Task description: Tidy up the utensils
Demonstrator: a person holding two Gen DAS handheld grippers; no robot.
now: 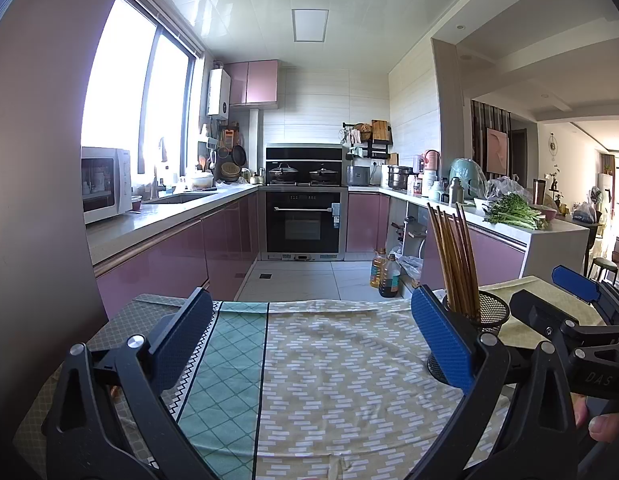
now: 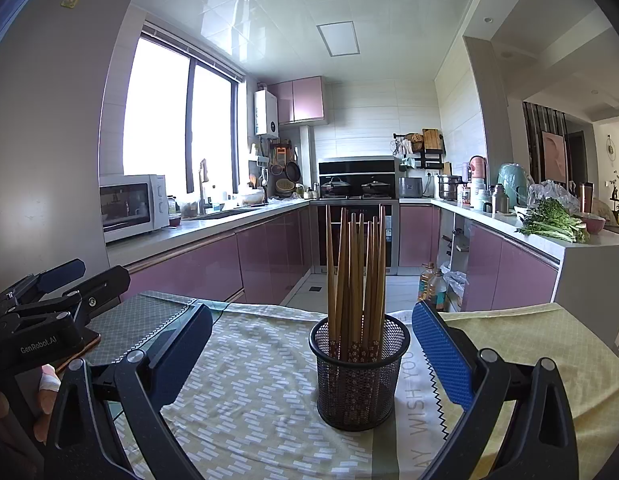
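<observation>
A black mesh cup point(image 2: 359, 376) stands upright on the cloth-covered table point(image 2: 249, 400), holding several wooden chopsticks point(image 2: 355, 272). My right gripper point(image 2: 313, 344) is open and empty, its blue pads either side of the cup, just short of it. My left gripper point(image 1: 311, 332) is open and empty over the patterned cloth point(image 1: 329, 380). In the left wrist view the cup point(image 1: 485, 312) and chopsticks point(image 1: 455, 256) stand behind the right pad, with the right gripper point(image 1: 569, 312) beyond them. The left gripper point(image 2: 61, 292) shows at the left edge of the right wrist view.
The table's far edge meets a tiled kitchen floor point(image 1: 301, 280). Oil bottles point(image 1: 387, 274) stand on the floor by the right counter point(image 1: 541, 236), which carries greens point(image 2: 557, 220). A microwave point(image 2: 133, 204) sits on the left counter. An oven point(image 1: 303, 220) is at the back.
</observation>
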